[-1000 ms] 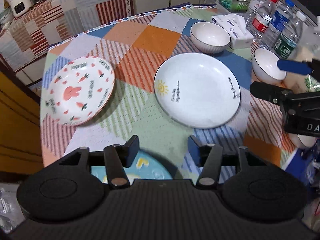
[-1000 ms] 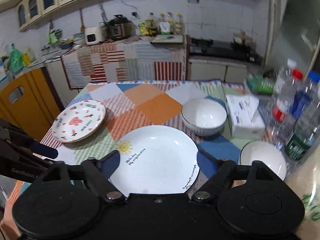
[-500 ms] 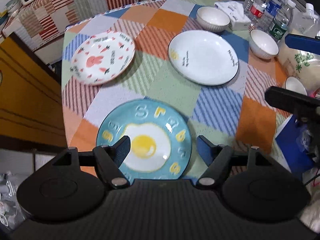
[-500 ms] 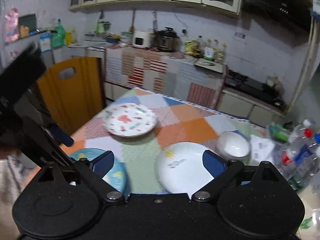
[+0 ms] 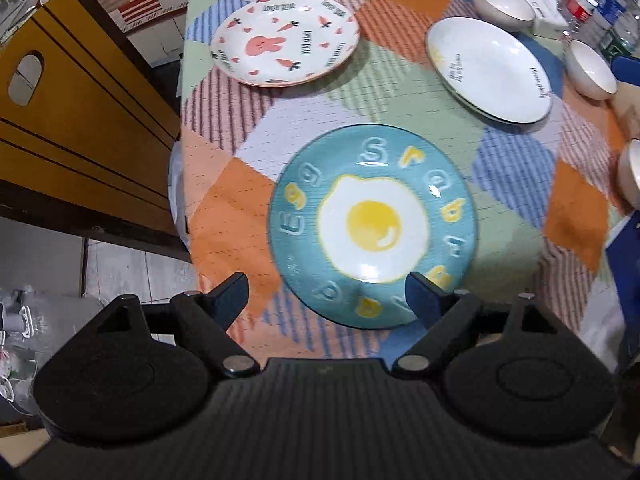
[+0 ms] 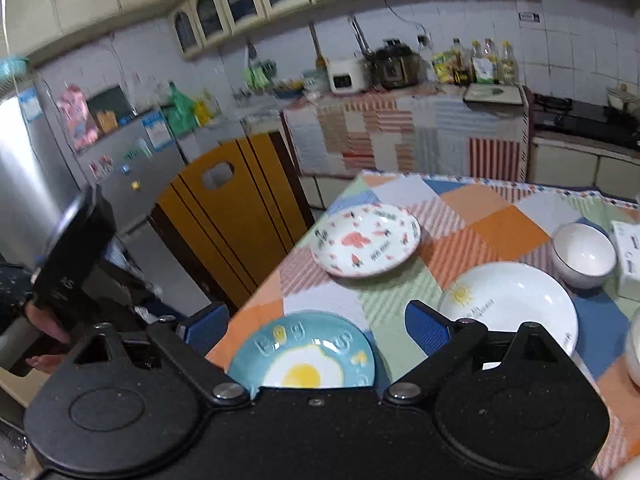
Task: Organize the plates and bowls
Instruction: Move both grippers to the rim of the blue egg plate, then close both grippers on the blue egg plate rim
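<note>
Left wrist view: left gripper (image 5: 326, 294) opening, empty, above blue egg plate (image 5: 374, 226) near table's edge; straddle rim squarely before closing.

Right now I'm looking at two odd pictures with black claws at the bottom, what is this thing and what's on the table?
No robot: a person carries a hand-held gripper in each hand, each with a fisheye camera looking along its two fingers. The left gripper looks steeply down; its jaws are opening, nothing between them. The right gripper looks across the kitchen, open and empty. On the patchwork table lie an egg plate, a rabbit plate, a white plate and white bowls. Nothing is held.
</note>
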A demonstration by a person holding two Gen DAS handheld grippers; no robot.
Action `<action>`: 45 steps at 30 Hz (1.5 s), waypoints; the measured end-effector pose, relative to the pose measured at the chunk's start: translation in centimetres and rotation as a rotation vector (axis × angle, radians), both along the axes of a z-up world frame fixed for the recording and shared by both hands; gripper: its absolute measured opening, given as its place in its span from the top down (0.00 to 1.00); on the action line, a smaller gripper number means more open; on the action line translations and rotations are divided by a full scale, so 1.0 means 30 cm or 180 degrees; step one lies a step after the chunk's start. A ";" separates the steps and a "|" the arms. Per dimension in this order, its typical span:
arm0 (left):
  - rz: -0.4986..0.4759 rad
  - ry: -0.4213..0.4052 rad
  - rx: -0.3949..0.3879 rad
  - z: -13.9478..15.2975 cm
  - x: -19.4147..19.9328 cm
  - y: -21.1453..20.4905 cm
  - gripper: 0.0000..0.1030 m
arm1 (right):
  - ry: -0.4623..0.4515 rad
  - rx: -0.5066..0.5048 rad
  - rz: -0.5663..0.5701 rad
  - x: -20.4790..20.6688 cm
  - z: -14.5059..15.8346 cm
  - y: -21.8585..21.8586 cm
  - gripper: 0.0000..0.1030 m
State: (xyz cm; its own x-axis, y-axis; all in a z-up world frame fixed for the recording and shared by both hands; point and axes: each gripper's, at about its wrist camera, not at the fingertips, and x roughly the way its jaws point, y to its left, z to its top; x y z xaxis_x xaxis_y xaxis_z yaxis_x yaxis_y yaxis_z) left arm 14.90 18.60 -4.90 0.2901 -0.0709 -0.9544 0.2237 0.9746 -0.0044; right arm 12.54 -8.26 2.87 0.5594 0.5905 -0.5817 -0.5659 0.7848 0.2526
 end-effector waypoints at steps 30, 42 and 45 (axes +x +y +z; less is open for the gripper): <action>0.0086 0.0262 -0.0266 -0.363 0.172 0.108 0.62 | 0.1383 -0.0178 0.0072 0.209 -0.591 0.077 0.53; 0.0136 0.0187 -0.0316 -0.360 0.156 0.091 0.62 | 0.1336 -0.0111 -0.0068 0.199 -0.620 0.081 0.80; 0.0084 0.0145 -0.0305 -0.360 0.149 0.088 0.62 | 0.1306 -0.0104 -0.0080 0.192 -0.621 0.082 0.80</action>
State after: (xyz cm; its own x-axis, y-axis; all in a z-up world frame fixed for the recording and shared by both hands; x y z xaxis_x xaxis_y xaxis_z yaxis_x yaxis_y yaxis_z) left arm 19.37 21.25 -15.70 0.2494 -0.1555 -0.9558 0.1955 0.9748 -0.1076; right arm 18.30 -5.81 -15.77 0.2913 0.5572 -0.7776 -0.4040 0.8085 0.4280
